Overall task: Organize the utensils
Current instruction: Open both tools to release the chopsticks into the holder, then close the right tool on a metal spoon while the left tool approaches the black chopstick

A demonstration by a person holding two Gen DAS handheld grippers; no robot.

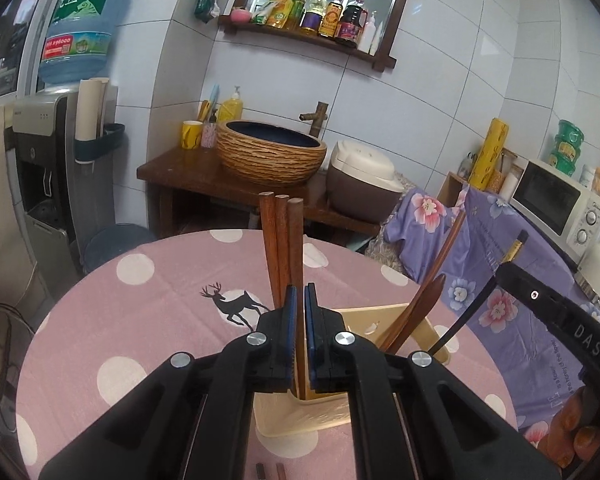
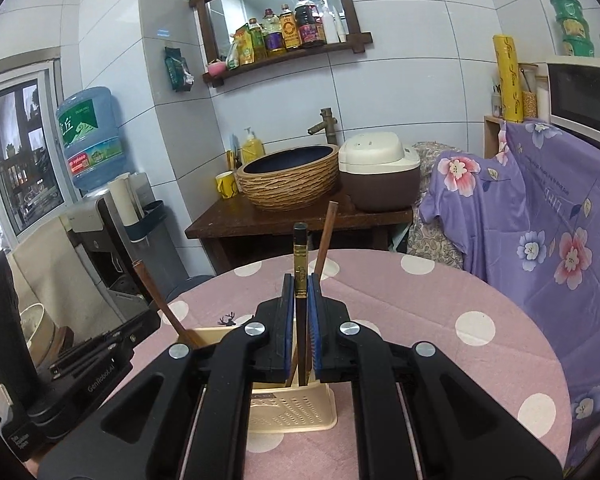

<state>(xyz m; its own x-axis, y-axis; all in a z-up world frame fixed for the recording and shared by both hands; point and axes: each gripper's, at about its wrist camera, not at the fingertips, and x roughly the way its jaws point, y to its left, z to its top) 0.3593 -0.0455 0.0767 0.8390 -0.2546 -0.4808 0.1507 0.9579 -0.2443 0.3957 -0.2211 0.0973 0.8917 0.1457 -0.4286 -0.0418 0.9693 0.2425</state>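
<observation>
Left gripper [image 1: 300, 292]: nearest the lens, jaws pinched narrow on a brown wooden chopstick [image 1: 296, 240] standing upright, its lower end inside the holder.
Right gripper [image 2: 300, 284]: jaws clamped on a black chopstick with a gold band [image 2: 301, 264], also upright over the holder.
Utensil holder [image 2: 292, 408]: cream plastic, perforated, on the table directly beneath both grippers; it already carries more brown chopsticks [image 1: 274, 240] and a wooden spoon [image 1: 420, 308].
Table [image 1: 140, 320]: round, under a pink polka-dot cloth with a deer print.
Risk: the two grippers work close together over one light holder; a sideways pull on release could tip it or lever its contents out.
</observation>
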